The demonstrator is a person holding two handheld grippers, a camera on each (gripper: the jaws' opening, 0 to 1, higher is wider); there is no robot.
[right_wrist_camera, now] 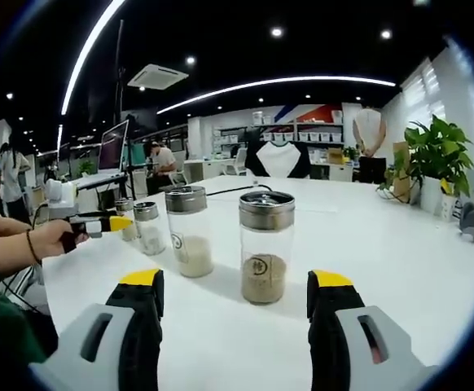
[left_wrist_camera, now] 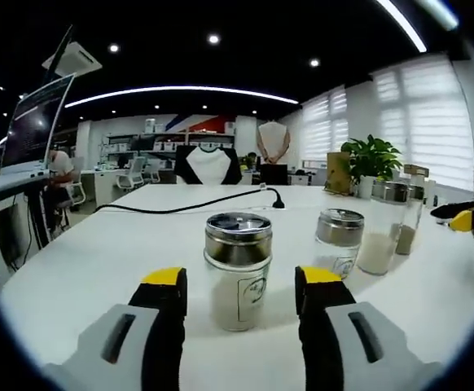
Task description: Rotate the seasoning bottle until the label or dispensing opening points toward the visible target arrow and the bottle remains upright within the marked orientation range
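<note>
A glass seasoning bottle (left_wrist_camera: 237,273) with white grains and a steel lid stands upright on the white table (left_wrist_camera: 98,261). It sits between the yellow-tipped jaws of my left gripper (left_wrist_camera: 241,283), which is open with a gap on each side. Its printed label faces the camera. In the right gripper view, a bottle of brown seasoning (right_wrist_camera: 265,248) stands upright just ahead of my open right gripper (right_wrist_camera: 235,283). A bottle of white grains (right_wrist_camera: 188,232) is to its left. The left gripper (right_wrist_camera: 98,221) shows there, held in a hand (right_wrist_camera: 50,238).
More bottles (left_wrist_camera: 339,240) (left_wrist_camera: 381,228) line up to the right, toward the right gripper (left_wrist_camera: 465,216). Two small bottles (right_wrist_camera: 143,228) stand near the hand. A black cable (left_wrist_camera: 188,208) crosses the far table. A potted plant (right_wrist_camera: 436,155) stands at the far right.
</note>
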